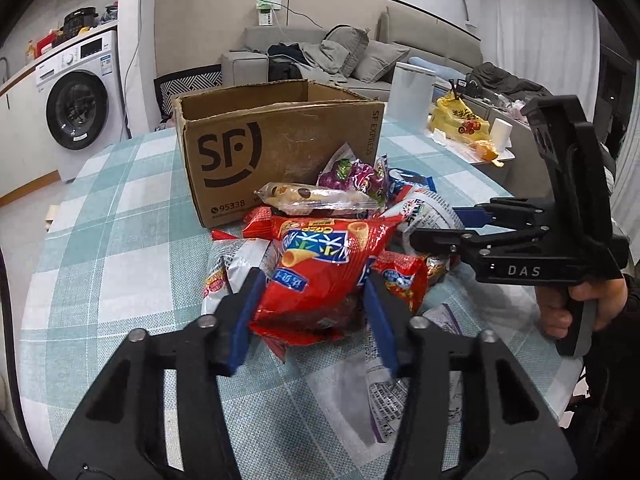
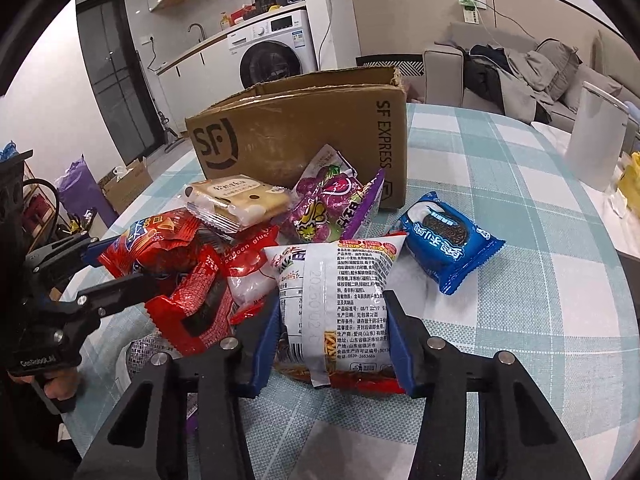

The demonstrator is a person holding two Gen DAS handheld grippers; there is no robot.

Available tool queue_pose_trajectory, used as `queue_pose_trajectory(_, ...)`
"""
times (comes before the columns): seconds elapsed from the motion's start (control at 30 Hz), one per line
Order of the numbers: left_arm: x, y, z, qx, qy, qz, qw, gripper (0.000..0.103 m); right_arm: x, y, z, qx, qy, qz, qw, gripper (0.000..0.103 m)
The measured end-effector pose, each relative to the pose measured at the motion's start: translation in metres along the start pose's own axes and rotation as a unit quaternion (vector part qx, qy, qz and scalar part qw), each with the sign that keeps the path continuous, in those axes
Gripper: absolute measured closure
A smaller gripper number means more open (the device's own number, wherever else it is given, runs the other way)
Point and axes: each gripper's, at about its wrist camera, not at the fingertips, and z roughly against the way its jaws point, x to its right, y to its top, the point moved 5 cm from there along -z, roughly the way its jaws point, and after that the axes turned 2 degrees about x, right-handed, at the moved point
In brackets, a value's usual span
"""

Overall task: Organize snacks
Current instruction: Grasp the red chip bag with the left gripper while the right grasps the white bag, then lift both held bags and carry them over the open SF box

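Note:
A pile of snack packets lies on the checked tablecloth in front of an open brown cardboard box. My left gripper is shut on a red chip bag, its blue pads pressing both sides. My right gripper is shut on a white noodle-snack packet at the near edge of the pile. Each gripper shows in the other's view: the right gripper from the right, the left gripper from the left. A purple candy bag, a biscuit packet and a blue cookie packet lie loose.
A white cylindrical container stands at the table's far right, with a yellow bag and a paper roll beyond it. A flat white-and-purple wrapper lies under my left gripper. A washing machine and a sofa stand behind the table.

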Motion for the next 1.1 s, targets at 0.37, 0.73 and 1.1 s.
queue_pose_trajectory(0.37,0.001,-0.002,0.003,-0.002,-0.024,0.009,0.9997,0.075,0.003,0.002,0.01,0.013,0.004,-0.008,1.0,0.054)
queue_pose_trajectory(0.73,-0.008,-0.002,0.014,0.01,-0.031,0.029,0.999,0.075,0.003,0.006,0.02,0.031,0.014,-0.012,0.999,0.054)
queue_pose_trajectory(1.1,-0.011,0.009,0.029,0.035,-0.029,0.035,0.9984,0.076,-0.004,0.015,0.039,0.059,0.023,-0.014,0.998,0.054)
